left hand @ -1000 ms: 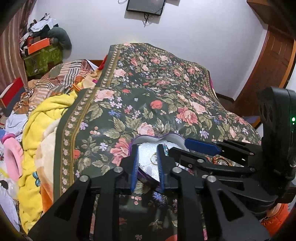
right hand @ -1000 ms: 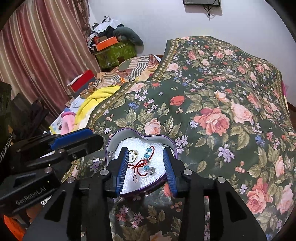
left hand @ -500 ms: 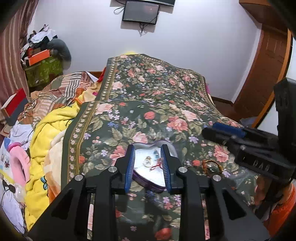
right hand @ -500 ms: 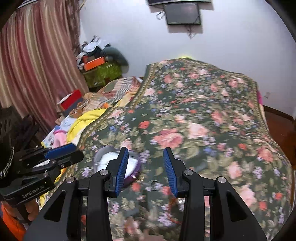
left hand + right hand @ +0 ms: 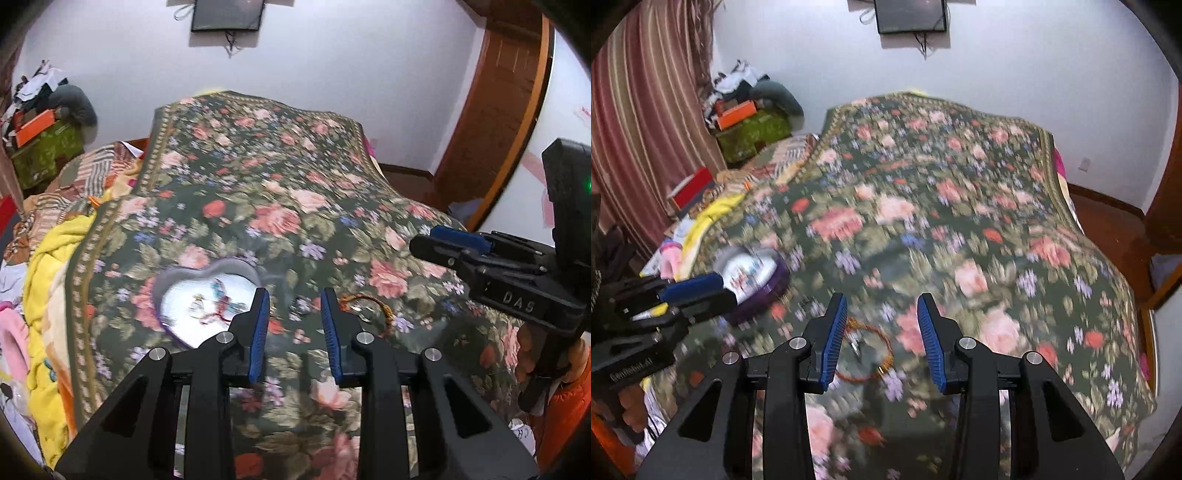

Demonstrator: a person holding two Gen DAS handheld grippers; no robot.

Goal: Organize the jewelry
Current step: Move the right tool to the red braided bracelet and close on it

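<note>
both grippers raised over the floral bedspread

the left gripper (image 5: 293, 325) hangs above the dark green floral bedspread (image 5: 258, 192) with its blue-padded jaws parted and nothing between them. the purple heart-shaped tin with white lining (image 5: 207, 295) sits just left of its fingers, holding a blurred tangle of red cord and beads. the thin orange-brown cord bracelet (image 5: 866, 354) lies on the cloth to the right of the tin, apart from it. the right gripper (image 5: 882, 332) hovers over that bracelet, jaws released and empty. motion blur hides finer detail.
</note>
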